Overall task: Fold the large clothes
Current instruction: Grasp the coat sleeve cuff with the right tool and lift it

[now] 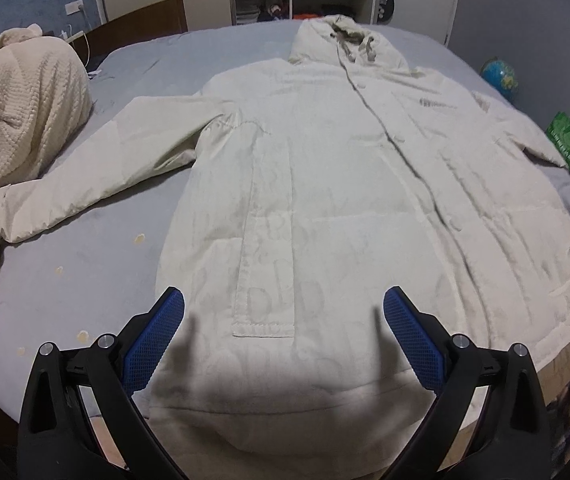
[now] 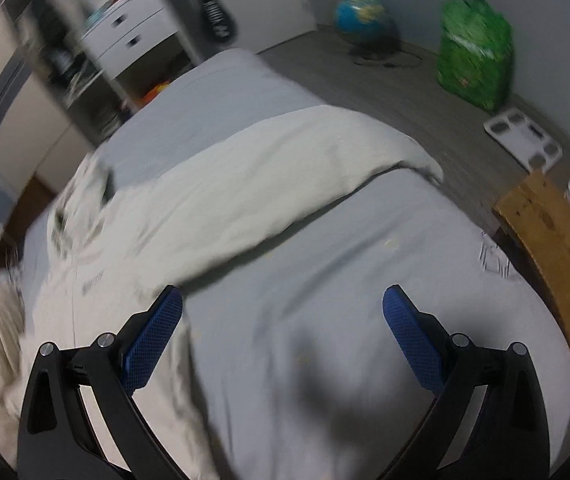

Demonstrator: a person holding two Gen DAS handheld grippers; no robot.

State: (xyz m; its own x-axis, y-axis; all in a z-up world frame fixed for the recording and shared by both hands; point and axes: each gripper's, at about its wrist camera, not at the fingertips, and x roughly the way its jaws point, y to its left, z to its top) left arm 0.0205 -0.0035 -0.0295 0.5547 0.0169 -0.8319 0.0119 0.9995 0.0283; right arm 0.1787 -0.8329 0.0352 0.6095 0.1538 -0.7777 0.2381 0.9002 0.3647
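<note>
1. The cream hooded coat (image 1: 325, 184) lies flat, front up, on the grey bed (image 1: 97, 264), both sleeves spread out to the sides.
2. Its long axis runs from the hem, nearest the left camera, to the hood at the far end; the hem's near edge is cut off behind the gripper frame.
3. The right wrist view is motion-blurred; 1 sleeve (image 2: 285, 168) reaches toward the bed's edge.
4. The left gripper (image 1: 284, 312) hovers over the hem, fingers spread, holding nothing.
5. The right gripper (image 2: 283, 312) is likewise spread over bare sheet.
6. A knitted blanket (image 1: 17, 112) is heaped beside the left sleeve.
</note>
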